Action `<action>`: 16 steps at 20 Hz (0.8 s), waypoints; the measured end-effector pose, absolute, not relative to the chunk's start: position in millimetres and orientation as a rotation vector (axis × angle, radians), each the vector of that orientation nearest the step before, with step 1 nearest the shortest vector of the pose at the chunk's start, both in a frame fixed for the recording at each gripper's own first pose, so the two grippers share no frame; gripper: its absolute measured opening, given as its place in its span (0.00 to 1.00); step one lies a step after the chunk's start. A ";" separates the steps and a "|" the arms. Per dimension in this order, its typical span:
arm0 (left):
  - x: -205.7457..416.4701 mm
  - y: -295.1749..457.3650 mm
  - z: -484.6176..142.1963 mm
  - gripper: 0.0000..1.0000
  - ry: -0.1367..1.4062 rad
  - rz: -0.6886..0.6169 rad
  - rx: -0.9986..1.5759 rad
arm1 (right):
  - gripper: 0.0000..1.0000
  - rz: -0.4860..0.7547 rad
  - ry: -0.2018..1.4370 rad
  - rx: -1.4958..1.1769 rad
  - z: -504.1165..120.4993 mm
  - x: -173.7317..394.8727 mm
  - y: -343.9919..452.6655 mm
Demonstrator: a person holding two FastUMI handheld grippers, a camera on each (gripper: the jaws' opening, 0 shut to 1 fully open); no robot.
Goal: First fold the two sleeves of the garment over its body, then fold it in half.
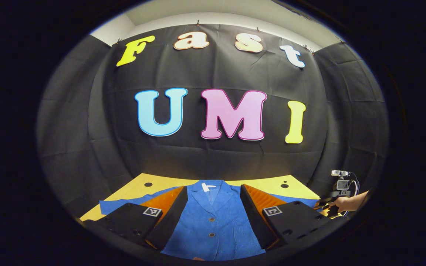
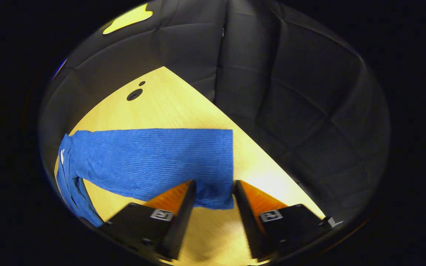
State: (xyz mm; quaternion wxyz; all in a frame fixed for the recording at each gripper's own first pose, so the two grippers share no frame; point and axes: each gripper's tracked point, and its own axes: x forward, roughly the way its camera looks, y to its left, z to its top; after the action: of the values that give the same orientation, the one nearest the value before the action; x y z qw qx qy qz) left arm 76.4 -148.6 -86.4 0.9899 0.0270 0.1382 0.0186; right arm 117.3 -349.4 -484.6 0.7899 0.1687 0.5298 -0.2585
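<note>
Yellow surface carrying a blue jacket, sleeves outspread. Right gripper, released, straddles the cuff of a sleeve running leftward ahead; left gripper, released, hovers above the buttoned front.

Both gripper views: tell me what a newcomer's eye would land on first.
A bright blue jacket lies buttoned and flat on the yellow table, seen in the left gripper view. In the right gripper view, one sleeve stretches straight out, with the open right gripper straddling its cuff.
</note>
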 end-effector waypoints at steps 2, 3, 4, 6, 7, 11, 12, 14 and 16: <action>74.0 -144.4 -86.4 0.82 0.277 0.047 0.059 | 0.43 -0.561 1.143 0.409 -484.4 119.1 -342.8; 71.4 -141.8 -86.6 0.82 0.277 0.054 0.062 | 0.29 -0.558 1.148 0.425 -482.4 120.3 -340.0; 69.6 -138.8 -86.8 0.82 0.279 0.061 0.062 | 0.14 -0.518 1.139 0.448 -483.0 122.1 -334.2; 67.5 -133.1 -88.3 0.82 0.283 0.077 0.056 | 0.05 -0.428 1.126 0.514 -481.9 129.0 -317.4; 66.7 -130.0 -89.6 0.82 0.285 0.087 0.050 | 0.05 -0.420 1.128 0.516 -483.8 130.4 -314.5; 65.1 -117.0 -90.8 0.82 0.287 0.130 0.029 | 0.05 -0.376 1.061 0.518 -461.1 154.1 -291.8; 64.5 -113.6 -91.9 0.82 0.285 0.139 0.027 | 0.05 -0.346 1.039 0.506 -448.0 163.2 -281.0; 62.1 -107.4 -94.0 0.82 0.287 0.151 0.024 | 0.05 -0.259 0.996 0.486 -418.5 187.1 -252.5; 57.7 -98.9 -95.1 0.82 0.288 0.172 0.019 | 0.05 -0.155 0.962 0.445 -391.0 212.4 -212.5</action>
State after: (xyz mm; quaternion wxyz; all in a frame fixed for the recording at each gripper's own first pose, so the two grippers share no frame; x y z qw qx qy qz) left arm 57.7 -98.9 -95.1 0.9859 0.0095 0.1436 0.0856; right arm 212.4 -212.5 -391.0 0.8600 0.2119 0.4584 -0.0741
